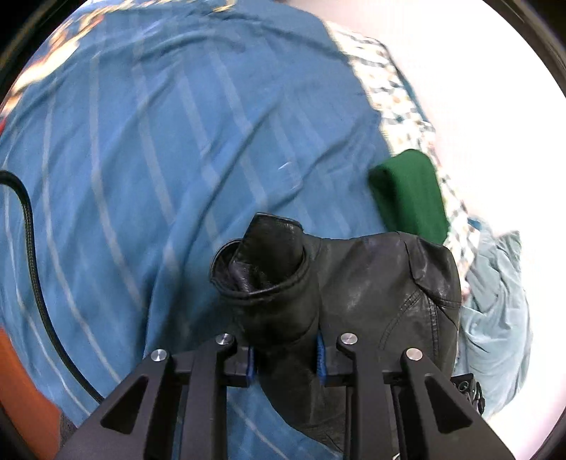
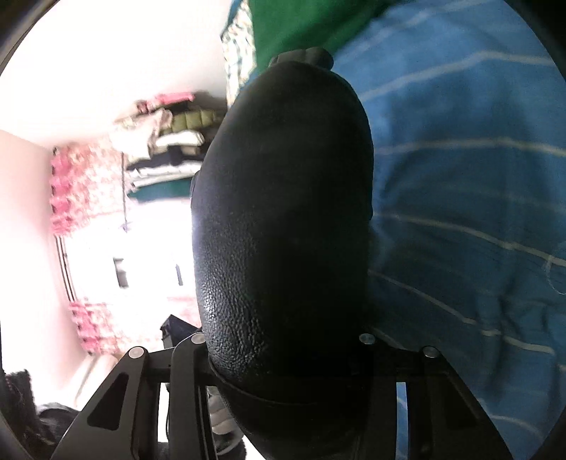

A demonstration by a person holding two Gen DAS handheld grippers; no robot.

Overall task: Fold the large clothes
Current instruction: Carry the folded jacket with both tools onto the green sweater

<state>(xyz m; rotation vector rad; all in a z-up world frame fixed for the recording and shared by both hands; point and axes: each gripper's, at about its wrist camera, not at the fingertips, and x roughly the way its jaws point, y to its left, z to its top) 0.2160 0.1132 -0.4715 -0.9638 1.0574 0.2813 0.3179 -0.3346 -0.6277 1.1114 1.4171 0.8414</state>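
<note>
A black leather jacket [image 1: 382,290] hangs above a blue striped bedsheet [image 1: 159,148]. My left gripper [image 1: 286,357] is shut on its sleeve near the cuff [image 1: 261,262], blue pads pressed against both sides. In the right wrist view the same jacket [image 2: 283,212] fills the middle as a rounded black bulge. My right gripper [image 2: 283,357] is shut on it; the leather hides the fingertips. The blue sheet [image 2: 460,177] lies to the right there.
A folded green garment [image 1: 410,191] lies at the bed's right edge, also seen at the top in the right view [image 2: 290,24]. A light blue cloth [image 1: 495,318] lies beside it. A stack of folded clothes [image 2: 166,152] and pink curtains [image 2: 81,184] stand beyond. A black cable [image 1: 32,247] crosses the left.
</note>
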